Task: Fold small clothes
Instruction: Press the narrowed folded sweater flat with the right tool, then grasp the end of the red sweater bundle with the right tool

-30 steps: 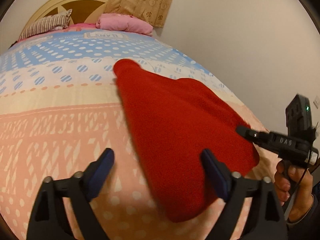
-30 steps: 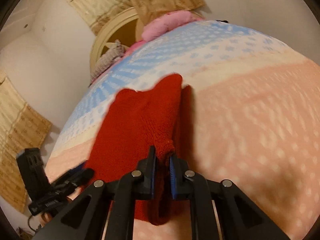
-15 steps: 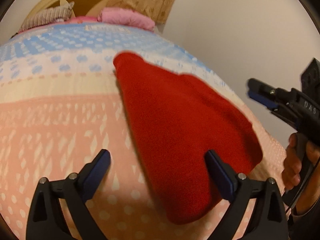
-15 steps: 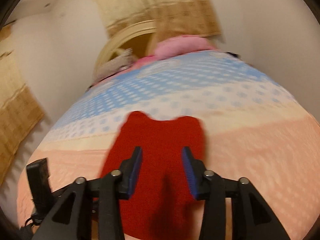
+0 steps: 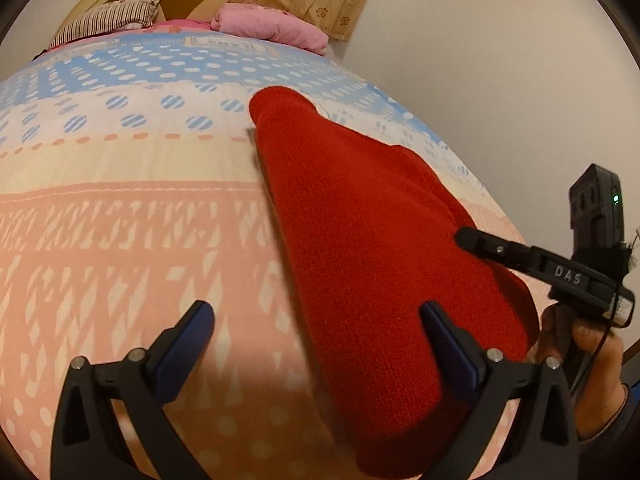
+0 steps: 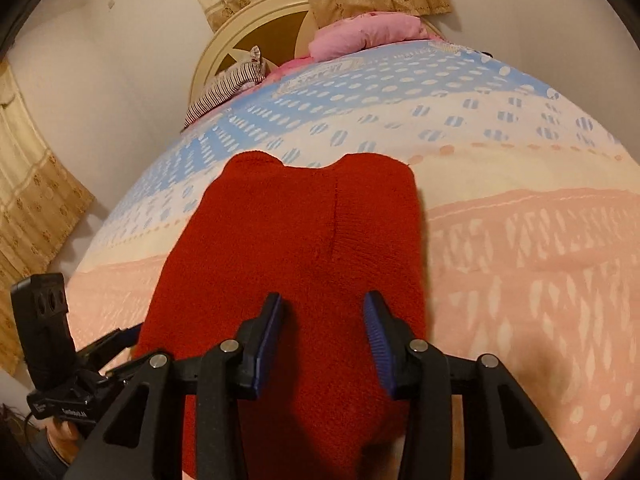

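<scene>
A small red knitted garment (image 5: 368, 240) lies flat on the bed; it also shows in the right wrist view (image 6: 296, 248), folded lengthwise with two rounded ends at the far side. My left gripper (image 5: 316, 344) is open and empty, hovering over the garment's near left edge. My right gripper (image 6: 324, 336) is open and empty just above the garment's near end. The right gripper (image 5: 472, 238) also shows in the left wrist view, over the garment's right edge, and the left gripper (image 6: 120, 340) shows at the lower left of the right wrist view.
The bed has a patterned sheet (image 5: 120, 240), pink near me and blue farther off. A striped pillow (image 5: 108, 20), a pink pillow (image 5: 272, 30) and a cream headboard (image 6: 256, 20) are at the far end. A wall (image 5: 500, 80) runs along the bed's right side.
My right gripper let go of the garment's edge, opened, lifted away, then came back down over the garment's near end. The garment now lies flat. My left gripper stayed open and barely moved.
</scene>
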Demonstrator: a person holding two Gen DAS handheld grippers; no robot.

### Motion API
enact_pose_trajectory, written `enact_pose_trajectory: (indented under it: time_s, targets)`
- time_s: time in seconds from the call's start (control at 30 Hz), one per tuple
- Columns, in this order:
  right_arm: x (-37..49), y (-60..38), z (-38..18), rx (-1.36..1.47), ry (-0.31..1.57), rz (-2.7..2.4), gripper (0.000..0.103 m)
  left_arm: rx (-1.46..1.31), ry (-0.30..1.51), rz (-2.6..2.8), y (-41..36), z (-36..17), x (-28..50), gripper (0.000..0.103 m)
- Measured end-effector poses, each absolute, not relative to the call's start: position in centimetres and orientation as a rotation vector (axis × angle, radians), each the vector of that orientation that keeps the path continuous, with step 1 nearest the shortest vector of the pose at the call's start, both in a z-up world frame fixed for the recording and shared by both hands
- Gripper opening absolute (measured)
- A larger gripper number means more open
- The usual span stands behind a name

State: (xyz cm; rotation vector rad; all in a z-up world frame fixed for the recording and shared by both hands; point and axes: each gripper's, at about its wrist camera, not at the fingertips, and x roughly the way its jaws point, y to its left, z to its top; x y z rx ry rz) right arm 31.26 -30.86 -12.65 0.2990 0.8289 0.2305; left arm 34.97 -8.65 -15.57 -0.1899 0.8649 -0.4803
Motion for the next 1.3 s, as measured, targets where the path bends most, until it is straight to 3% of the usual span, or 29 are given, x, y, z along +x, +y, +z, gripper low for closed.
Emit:
enact_pose_trajectory:
  time_s: [0.17, 0.4, 0.93, 1.07, 1.23, 1.3]
  targets:
    - [30.0, -28.4, -9.6, 0.229, 0.757, 0.233, 0.044, -0.188, 0.857, -0.471, -8.7, -15.5, 34.8, 0.103]
    - [27.8, -26.8, -11.8, 0.083, 0.752, 0.251, 0.045, -0.176, 0.854, -0.468, -8.8, -15.6, 34.5, 0.103]
    - [27.4, -28.9, -12.5, 0.19, 0.753, 0.275, 0.047, -0.159, 0.855, -0.466, -9.0, -15.6, 34.2, 0.103]
    - [27.7, -29.7, -12.1, 0.204, 0.762, 0.321, 0.051, -0.171, 0.858, -0.469, -8.9, -15.6, 34.3, 0.103]
    - [28.6, -31.5, -14.5, 0.332, 0.85, 0.309, 0.07, -0.179, 0.86, -0.476, -8.8, -15.6, 34.4, 0.103]
    - [28.4, -32.0, -14.1, 0.358, 0.829, 0.315, 0.07, -0.196, 0.857, -0.485, -8.6, -15.5, 34.4, 0.103]
